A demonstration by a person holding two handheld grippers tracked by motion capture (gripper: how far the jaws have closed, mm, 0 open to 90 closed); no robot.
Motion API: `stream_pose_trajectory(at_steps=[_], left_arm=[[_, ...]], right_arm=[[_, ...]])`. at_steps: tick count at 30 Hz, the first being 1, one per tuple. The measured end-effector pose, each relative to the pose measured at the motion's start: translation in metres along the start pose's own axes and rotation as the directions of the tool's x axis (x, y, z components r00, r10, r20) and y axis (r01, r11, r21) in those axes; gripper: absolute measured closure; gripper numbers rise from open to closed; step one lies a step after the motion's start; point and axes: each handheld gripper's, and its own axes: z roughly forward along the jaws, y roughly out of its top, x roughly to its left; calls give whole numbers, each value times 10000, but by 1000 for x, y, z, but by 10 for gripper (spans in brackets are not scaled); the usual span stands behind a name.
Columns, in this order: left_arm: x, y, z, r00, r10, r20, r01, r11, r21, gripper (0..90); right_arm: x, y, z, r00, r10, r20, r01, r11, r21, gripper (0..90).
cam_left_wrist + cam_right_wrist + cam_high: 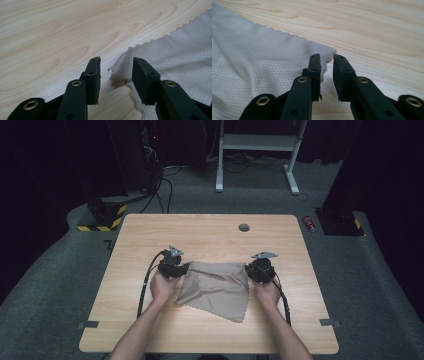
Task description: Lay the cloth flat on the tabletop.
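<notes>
Seemingly bare wooden table [210,232] stands on grey carpet [360,285].

High view: fixed above person's side, faces forward and down, takes in whole tabletop [210,232] from afar. Each gripper view: rides low on own claw, looks along jaws, very close. All three share cloth [216,287] corners on wood.

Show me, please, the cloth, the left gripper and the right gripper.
cloth [216,289]: high view, its middle.
left gripper [116,71]: left gripper view, gap between its open jaws.
right gripper [327,67]: right gripper view, narrow gap between its jaws.
</notes>
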Motion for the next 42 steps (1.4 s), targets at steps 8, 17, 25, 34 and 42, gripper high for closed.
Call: stream_pose_trajectory(at_steps=[8, 17, 25, 34, 42], left_arm=[[1, -2, 12, 9996, -122, 272, 118, 9998, 161, 635], [-2, 8, 19, 9983, 21, 582, -24, 10000, 61, 879], [-1, 26, 17, 9994, 88, 322, -78, 9994, -323, 879], [-8, 12, 9, 10000, -45, -59, 44, 9998, -181, 576], [-15, -21, -12, 9987, 441, 269, -454, 9979, 469, 554]], right_arm=[[1, -1, 12, 10000, 62, 69, -63, 9997, 220, 723], [5, 7, 16, 9971, -757, 68, 749, 9943, 759, 900], [-1, 16, 6, 9980, -401, 481, 394, 9991, 138, 900], [5, 11, 5, 9992, -391, 14, 391, 9992, 122, 835], [14, -10, -1, 9978, -623, -246, 631, 9974, 341, 744]])
